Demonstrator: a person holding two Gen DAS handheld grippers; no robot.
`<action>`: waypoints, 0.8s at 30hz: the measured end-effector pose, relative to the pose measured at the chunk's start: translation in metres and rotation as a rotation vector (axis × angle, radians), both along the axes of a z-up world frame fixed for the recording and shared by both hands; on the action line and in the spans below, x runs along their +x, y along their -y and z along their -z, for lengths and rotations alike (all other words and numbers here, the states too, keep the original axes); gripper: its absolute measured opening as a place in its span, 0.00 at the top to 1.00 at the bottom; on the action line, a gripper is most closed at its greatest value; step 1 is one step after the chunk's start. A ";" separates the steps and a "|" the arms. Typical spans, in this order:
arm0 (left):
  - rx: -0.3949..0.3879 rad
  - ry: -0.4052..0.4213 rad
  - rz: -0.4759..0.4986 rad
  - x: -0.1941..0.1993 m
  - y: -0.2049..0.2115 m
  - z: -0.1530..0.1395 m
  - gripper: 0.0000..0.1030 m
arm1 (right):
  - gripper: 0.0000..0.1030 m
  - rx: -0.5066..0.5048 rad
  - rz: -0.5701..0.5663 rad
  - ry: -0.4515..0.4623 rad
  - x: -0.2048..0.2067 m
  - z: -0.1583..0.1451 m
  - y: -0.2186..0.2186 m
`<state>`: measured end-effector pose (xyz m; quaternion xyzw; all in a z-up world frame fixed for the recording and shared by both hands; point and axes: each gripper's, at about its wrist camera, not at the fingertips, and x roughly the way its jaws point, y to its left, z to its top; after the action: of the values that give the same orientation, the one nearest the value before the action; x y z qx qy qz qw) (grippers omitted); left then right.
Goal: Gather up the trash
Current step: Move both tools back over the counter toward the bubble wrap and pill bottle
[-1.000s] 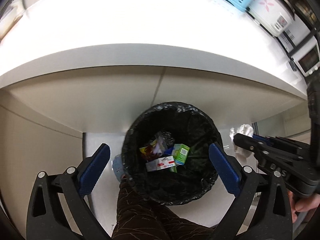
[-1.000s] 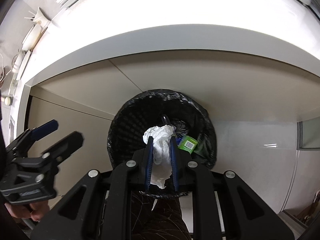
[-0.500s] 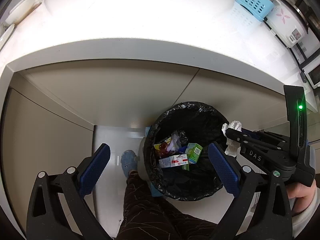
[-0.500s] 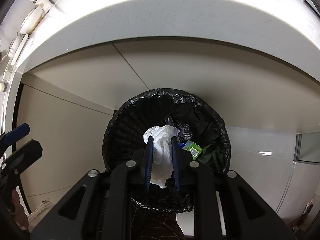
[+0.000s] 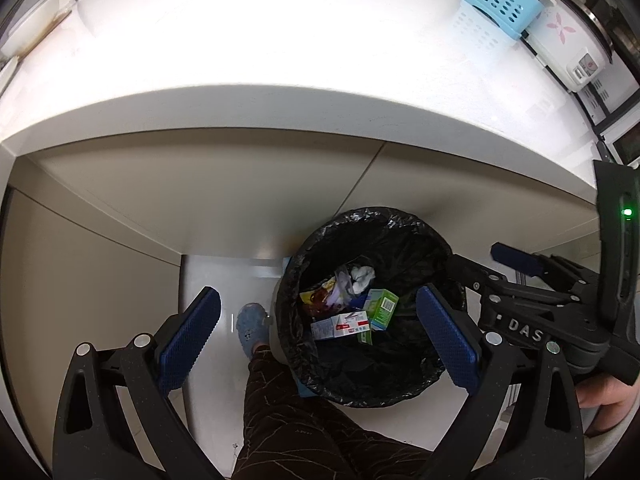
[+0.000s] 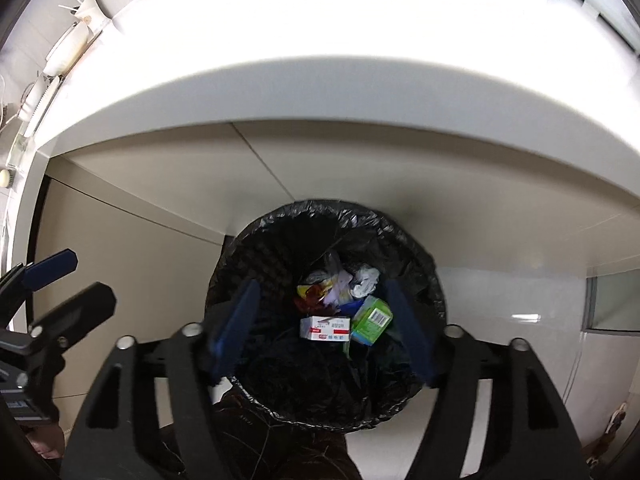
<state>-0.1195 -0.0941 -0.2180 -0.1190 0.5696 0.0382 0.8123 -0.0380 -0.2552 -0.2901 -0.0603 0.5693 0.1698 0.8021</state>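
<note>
A round bin lined with a black bag (image 5: 404, 384) (image 6: 256, 236) stands on the floor under the counter edge. Inside it lie a crumpled white tissue (image 5: 362, 275) (image 6: 366, 279), a green carton (image 5: 382, 307) (image 6: 372, 320), a white and red box (image 5: 340, 324) (image 6: 326, 329) and coloured wrappers (image 6: 316, 290). My right gripper (image 6: 324, 330) hangs over the bin with its jaws opening and nothing between them; it also shows at the right of the left wrist view (image 5: 486, 262). My left gripper (image 5: 318, 334) is open and empty above the bin's near rim.
A white counter (image 5: 280, 60) overhangs the bin. On it stand a blue basket (image 5: 502, 2) and a rice cooker (image 5: 568, 42) at the far right. A person's leg in dark trousers (image 5: 296, 420) and a blue slipper (image 5: 250, 326) are beside the bin.
My right gripper's jaws have spread apart and let go of the white tissue, which has dropped into the bin among the other trash.
</note>
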 end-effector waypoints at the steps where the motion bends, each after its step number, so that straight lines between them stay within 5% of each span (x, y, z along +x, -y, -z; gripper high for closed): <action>1: -0.001 0.005 0.004 0.001 0.001 -0.001 0.07 | 0.32 0.003 -0.001 0.008 0.000 -0.003 0.001; 9: -0.024 0.050 0.003 0.000 0.006 -0.024 0.07 | 0.17 -0.002 0.034 0.077 -0.005 -0.044 0.013; 24: 0.002 0.128 -0.034 0.036 -0.033 -0.096 0.07 | 0.08 0.058 0.054 0.268 0.027 -0.157 -0.006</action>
<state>-0.0837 -0.0611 -0.1220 -0.1299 0.5143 0.0451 0.8465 -0.0109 -0.2489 -0.1336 -0.0440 0.4532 0.1550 0.8767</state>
